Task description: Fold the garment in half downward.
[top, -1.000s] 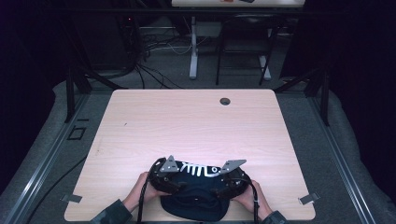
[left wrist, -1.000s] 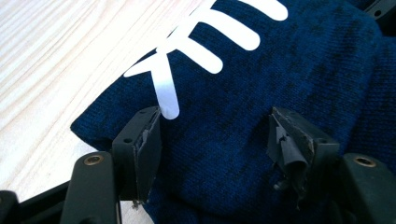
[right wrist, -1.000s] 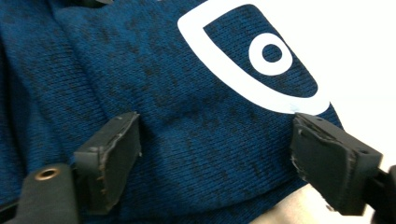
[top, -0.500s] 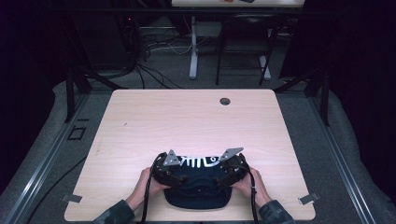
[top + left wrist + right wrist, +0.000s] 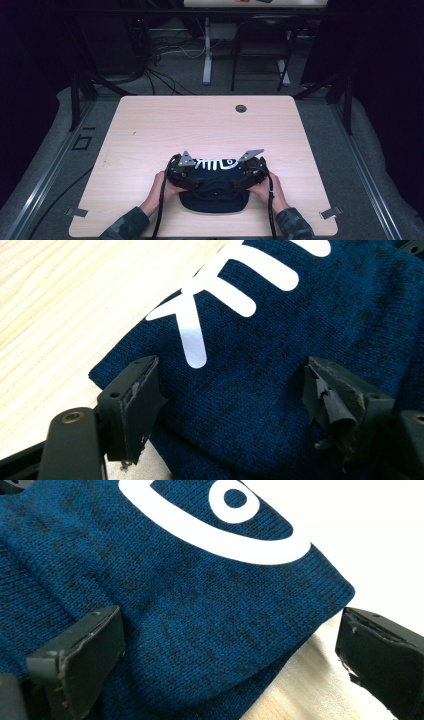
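So the dark blue knit hat (image 5: 214, 189) is laid flat near the table's (image 5: 150, 130) front edge, long axis running left-right. It's flanked by the left gripper (image 5: 230, 390) and right gripper (image 5: 225, 650), both spread wide, nothing pinched yet.

High view above table (image 5: 150, 130) looking forward-down, both gripper views close over shared blue knit (image 5: 280, 390)

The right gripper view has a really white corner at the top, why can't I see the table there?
In the right gripper view, glare washes the table out to plain white beside the blue knitted cloth, though lower down its wood grain shows. In the left gripper view the wood grain is plain. In the high view the room behind is dark.
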Demonstrator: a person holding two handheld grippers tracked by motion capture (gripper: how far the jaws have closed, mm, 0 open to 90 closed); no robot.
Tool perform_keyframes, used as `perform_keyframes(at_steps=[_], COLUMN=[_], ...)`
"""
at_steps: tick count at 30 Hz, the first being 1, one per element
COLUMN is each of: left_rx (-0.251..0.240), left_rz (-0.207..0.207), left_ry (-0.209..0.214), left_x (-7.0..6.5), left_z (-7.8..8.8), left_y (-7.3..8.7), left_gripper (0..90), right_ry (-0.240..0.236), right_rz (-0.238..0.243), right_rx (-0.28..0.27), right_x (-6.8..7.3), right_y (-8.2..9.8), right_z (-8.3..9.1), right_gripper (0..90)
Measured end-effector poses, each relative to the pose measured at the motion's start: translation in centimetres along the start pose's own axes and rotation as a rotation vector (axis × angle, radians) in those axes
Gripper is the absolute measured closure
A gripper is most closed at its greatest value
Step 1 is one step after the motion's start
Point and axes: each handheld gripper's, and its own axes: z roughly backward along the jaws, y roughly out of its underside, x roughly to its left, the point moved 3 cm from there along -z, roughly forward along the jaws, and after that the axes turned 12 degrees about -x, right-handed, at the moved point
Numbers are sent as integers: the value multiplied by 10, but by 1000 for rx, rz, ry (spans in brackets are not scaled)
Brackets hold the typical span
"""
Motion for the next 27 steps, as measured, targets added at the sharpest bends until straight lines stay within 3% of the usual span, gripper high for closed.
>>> perform_keyframes(at_steps=[4, 6, 10, 13, 17, 21, 23, 27], left_rx=[-30, -55, -135, -176, -154, -104, -74, -28], left_rz=[14, 26, 40, 54, 88, 71, 46, 66], left_ry=[-33, -42, -61, -76, -130, -162, -182, -190], left_x=[3, 4, 8, 16, 31, 43, 46, 54], left_z=[6, 10, 29, 44, 55, 61, 62, 62], left_y=[-2, -5, -12, -9, 2, 18, 26, 41], left_gripper=[118, 39, 2, 2, 2, 2, 2, 2], right_ry=[11, -1, 1, -5, 39, 77, 88, 104], right_rz=[9, -10, -52, -62, -76, -62, -62, -81], right_rx=[-11, -34, -94, -129, -171, -176, -159, -107], right_x=[1, 1, -2, -3, -7, -15, -19, -26], right_y=[1, 0, -1, -1, 2, 12, 22, 44], right_z=[2, 3, 11, 26, 52, 67, 70, 68], right_gripper=[0, 0, 0, 0, 0, 0, 0, 0])
